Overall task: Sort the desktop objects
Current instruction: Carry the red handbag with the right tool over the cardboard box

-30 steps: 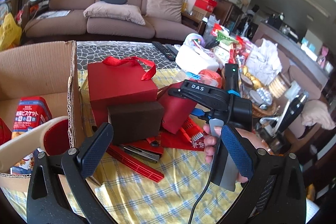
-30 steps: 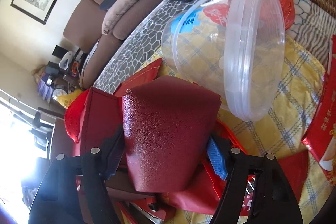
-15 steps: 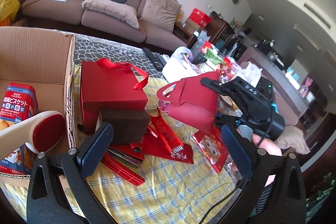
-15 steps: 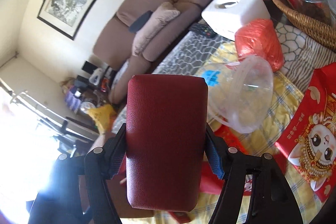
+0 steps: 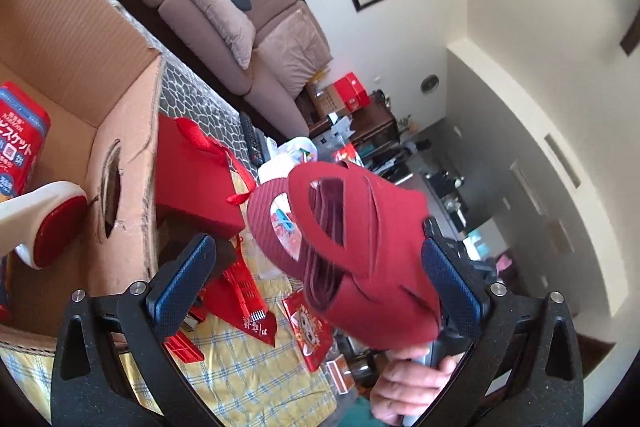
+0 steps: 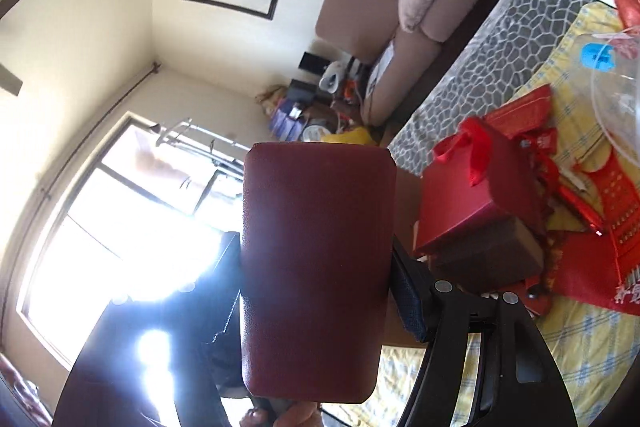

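A dark red bag (image 6: 316,267) with cut-out handles is pinched at its sides by my right gripper (image 6: 316,301), which holds it up off the table. Glare hides that gripper's left finger. In the left wrist view the same red bag (image 5: 360,247) hangs tilted just ahead of my left gripper (image 5: 318,287), whose jaws stand wide open around it without pressing it. A hand (image 5: 404,391) holds the right gripper's handle below the bag. An open cardboard box (image 5: 120,131) stands on the left.
The box holds a biscuit packet (image 5: 20,143) and a white-and-red object (image 5: 52,223). A red gift box (image 5: 196,179) with a ribbon, a dark brown box (image 6: 488,255), a red plastic grater (image 5: 244,291), a red envelope (image 5: 308,327) and a clear tub (image 6: 616,99) lie on the yellow checked cloth (image 5: 248,379).
My right gripper has lifted the red bag off the table and swung it toward the left gripper. The left gripper has rolled and shifted, so the bag now sits between its open fingers.
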`<state>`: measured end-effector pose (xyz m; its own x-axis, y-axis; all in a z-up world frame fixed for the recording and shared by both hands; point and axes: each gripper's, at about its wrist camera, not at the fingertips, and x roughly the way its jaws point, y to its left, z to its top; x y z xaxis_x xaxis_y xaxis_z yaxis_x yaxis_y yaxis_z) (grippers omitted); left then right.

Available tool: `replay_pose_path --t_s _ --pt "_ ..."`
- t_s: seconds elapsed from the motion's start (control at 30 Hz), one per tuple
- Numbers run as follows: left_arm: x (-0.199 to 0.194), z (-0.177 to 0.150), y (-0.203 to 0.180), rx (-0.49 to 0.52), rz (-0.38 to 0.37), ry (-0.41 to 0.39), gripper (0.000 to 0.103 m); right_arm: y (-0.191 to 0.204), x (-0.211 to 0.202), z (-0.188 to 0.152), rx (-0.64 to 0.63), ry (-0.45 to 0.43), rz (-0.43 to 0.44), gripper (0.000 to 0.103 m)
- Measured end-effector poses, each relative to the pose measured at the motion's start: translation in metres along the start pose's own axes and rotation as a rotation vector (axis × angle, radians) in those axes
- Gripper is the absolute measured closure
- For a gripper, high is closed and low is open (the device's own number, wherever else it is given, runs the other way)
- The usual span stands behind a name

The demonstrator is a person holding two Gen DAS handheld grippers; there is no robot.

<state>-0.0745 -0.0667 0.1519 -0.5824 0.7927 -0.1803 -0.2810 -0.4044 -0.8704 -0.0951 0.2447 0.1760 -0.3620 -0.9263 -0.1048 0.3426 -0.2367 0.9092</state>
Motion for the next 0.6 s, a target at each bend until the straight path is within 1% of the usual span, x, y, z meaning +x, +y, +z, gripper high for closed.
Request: replay_pose_path --t_s 0.03,0.07,0.13,0.17,0.2,0.23,0.27,0.3,0.37,0.43,0.5,0.53,0.57,0.6 --pt "-0.002 0.002 0.003 -0.007 0.001 -0.003 0.0 0.001 0.005 -0.002 0.001 0.013 0.011 0.034" --pt "-0.004 0.004 0.005 -0.012 0.0 -0.005 0.002 0.001 0.01 -0.004 0.004 0.029 0.023 0.034" --pt "-0.007 0.008 0.01 -0.02 0.012 -0.009 0.017 0.001 0.02 -0.008 0.011 0.051 0.029 0.034" --pt "-0.008 0.009 0.014 -0.028 0.008 -0.012 0.033 0.0 0.024 -0.009 0.01 0.061 0.027 0.034" --pt "-0.01 0.01 0.018 -0.041 0.017 -0.021 0.037 -0.001 0.029 -0.01 0.008 0.074 0.02 0.034" --pt "-0.011 0.012 0.021 -0.047 0.017 -0.02 0.038 -0.001 0.032 -0.011 0.0 0.079 0.006 0.034" --pt "-0.011 0.012 0.024 -0.045 0.028 -0.017 0.043 -0.004 0.033 -0.009 -0.007 0.086 -0.004 0.034" --pt "-0.013 0.013 0.024 -0.037 0.04 -0.022 0.051 -0.006 0.035 -0.009 -0.014 0.091 -0.017 0.034" --pt "-0.014 0.014 0.021 -0.008 0.056 -0.024 0.064 -0.008 0.037 -0.008 -0.035 0.096 -0.055 0.032" --pt "-0.016 0.015 0.018 0.021 0.077 -0.032 0.067 -0.01 0.04 -0.008 -0.047 0.1 -0.078 0.031" --pt "-0.02 0.016 0.018 0.032 0.078 -0.048 0.071 -0.009 0.043 -0.008 -0.054 0.096 -0.106 0.03" --pt "-0.023 0.018 0.017 0.033 0.077 -0.06 0.078 -0.008 0.045 -0.008 -0.073 0.093 -0.147 0.029" --pt "-0.027 0.019 0.017 0.034 0.063 -0.07 0.096 -0.007 0.047 -0.008 -0.084 0.089 -0.175 0.026" --pt "-0.03 0.021 0.018 0.03 0.043 -0.075 0.096 -0.008 0.05 -0.008 -0.087 0.086 -0.201 0.024"
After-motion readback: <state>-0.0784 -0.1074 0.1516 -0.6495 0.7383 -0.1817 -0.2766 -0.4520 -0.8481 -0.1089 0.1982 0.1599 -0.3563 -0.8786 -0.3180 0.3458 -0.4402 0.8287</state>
